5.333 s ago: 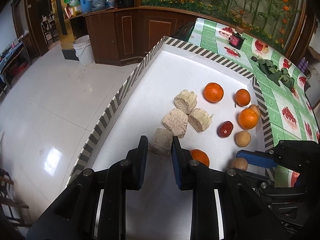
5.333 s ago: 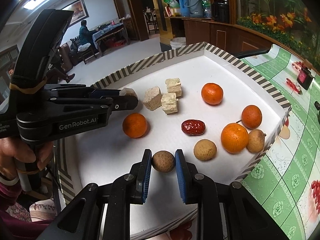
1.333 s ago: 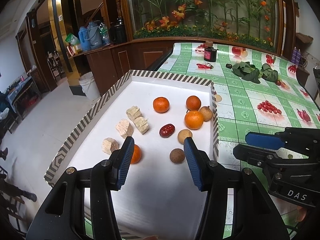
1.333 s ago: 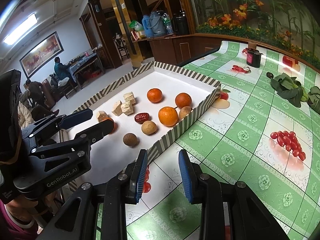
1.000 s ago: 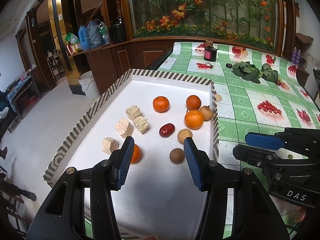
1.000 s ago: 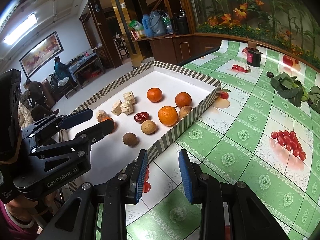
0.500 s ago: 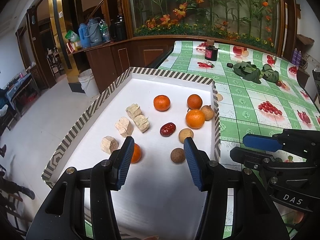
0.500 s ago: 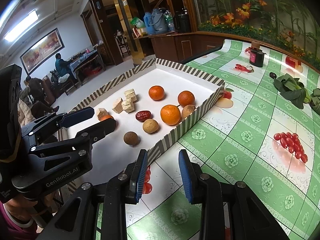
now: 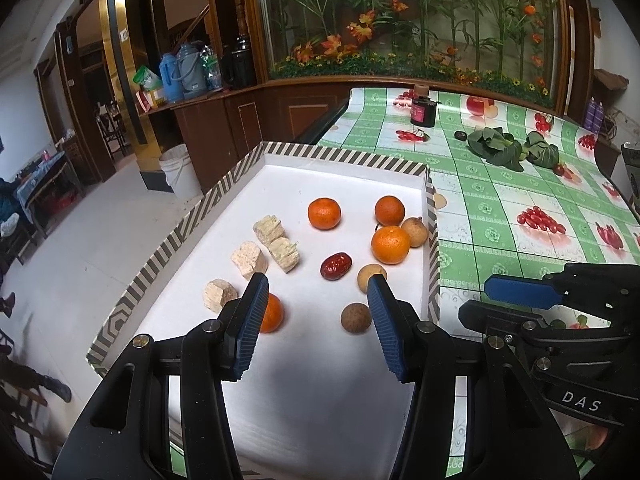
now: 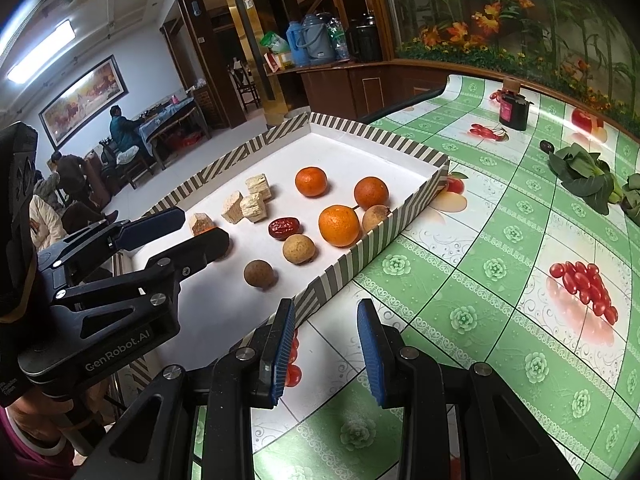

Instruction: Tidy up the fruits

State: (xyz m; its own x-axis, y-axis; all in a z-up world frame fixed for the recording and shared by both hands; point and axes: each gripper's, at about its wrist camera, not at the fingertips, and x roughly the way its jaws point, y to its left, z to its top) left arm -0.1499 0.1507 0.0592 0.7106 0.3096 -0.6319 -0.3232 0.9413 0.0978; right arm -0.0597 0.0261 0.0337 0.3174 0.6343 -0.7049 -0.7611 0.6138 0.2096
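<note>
A white tray with a striped rim [image 9: 224, 194] [image 10: 384, 236] holds several oranges [image 9: 390, 245] [image 10: 338, 225], a red date [image 9: 335, 266] [image 10: 284, 227], brown longans [image 9: 355, 318] [image 10: 260, 274] and beige cut chunks [image 9: 249, 258] [image 10: 253, 205]. My left gripper [image 9: 316, 294] is open and empty, raised above the tray's near end. My right gripper [image 10: 325, 314] is open and empty, above the green tablecloth just outside the tray's right rim. Each gripper shows in the other's view [image 9: 520, 292] [image 10: 176, 228].
The green fruit-print tablecloth [image 10: 520, 280] stretches right of the tray. Leafy greens [image 9: 508, 150] [image 10: 584, 176] and a dark jar [image 9: 423, 111] [image 10: 514, 112] lie at the far side. A wooden counter [image 9: 256, 116] stands behind. The floor [image 9: 80, 240] drops off left.
Since five seconds ago both grippers released a chunk and a longan, opened and pulled back from the tray. Over the last second they barely shifted.
</note>
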